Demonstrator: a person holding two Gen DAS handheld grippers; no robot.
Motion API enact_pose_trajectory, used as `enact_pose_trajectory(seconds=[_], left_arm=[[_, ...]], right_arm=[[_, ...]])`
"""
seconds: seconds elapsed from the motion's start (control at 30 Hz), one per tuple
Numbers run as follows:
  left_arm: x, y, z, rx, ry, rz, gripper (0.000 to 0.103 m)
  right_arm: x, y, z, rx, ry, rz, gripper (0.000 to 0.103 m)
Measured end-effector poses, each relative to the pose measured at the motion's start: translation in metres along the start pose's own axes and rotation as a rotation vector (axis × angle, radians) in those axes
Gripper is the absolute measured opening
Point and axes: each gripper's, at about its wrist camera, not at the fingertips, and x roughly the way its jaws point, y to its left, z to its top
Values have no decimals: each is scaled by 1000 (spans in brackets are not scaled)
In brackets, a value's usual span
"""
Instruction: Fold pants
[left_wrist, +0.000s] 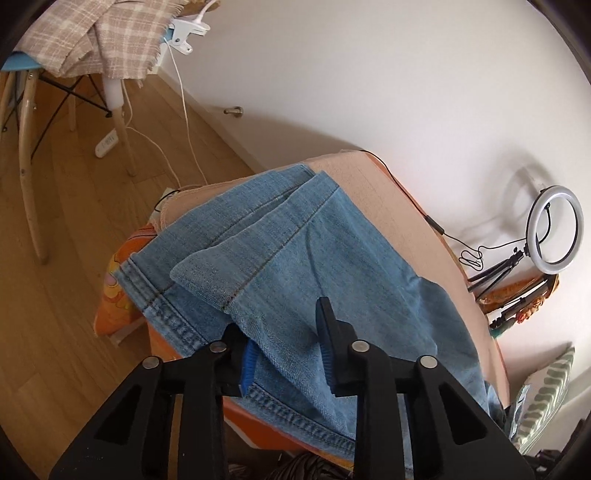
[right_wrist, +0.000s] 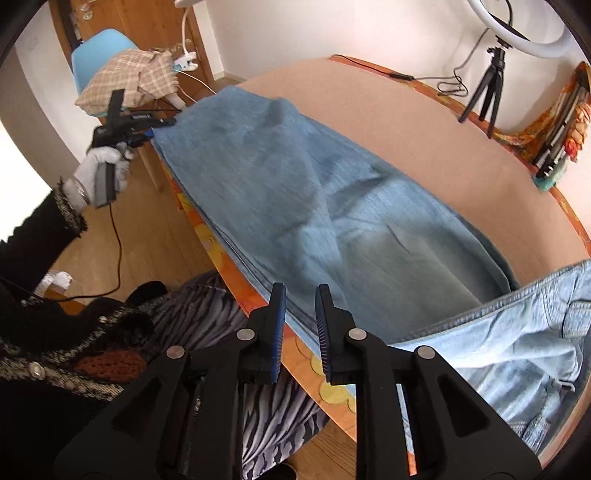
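Left tool (left_wrist: 286, 343) astride jeans (left_wrist: 295, 258) hem, table (left_wrist: 388, 184) underneath

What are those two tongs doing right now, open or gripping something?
Left tongs: open, astride the blue denim pants' hem, not pinching.
Right tongs: open, holding nothing, above the pants' edge.

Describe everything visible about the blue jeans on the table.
The jeans are light blue denim, faded paler at the waist end, with stitched hems and seams. They lie lengthwise on the pinkish-covered table, legs stacked along its near edge, one hem corner folded back, the waistband part bunched. The left claw straddles the hem end with denim between its pads; the right claw hovers, open and empty.
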Motion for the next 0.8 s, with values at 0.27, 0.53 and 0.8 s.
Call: enact_pose_trajectory(seconds=[0.27, 0.53, 0.8], left_arm=[[-2, 3, -5, 68, -23, 11, 8], [-1, 1, -6, 126, -16, 27, 7], [3, 4, -6, 137, -8, 19, 6]], right_arm=[[52, 5, 121, -48, -107, 97, 38], [146, 10, 219, -61, -82, 183, 38], [239, -3, 271, -25, 22, 165, 48]])
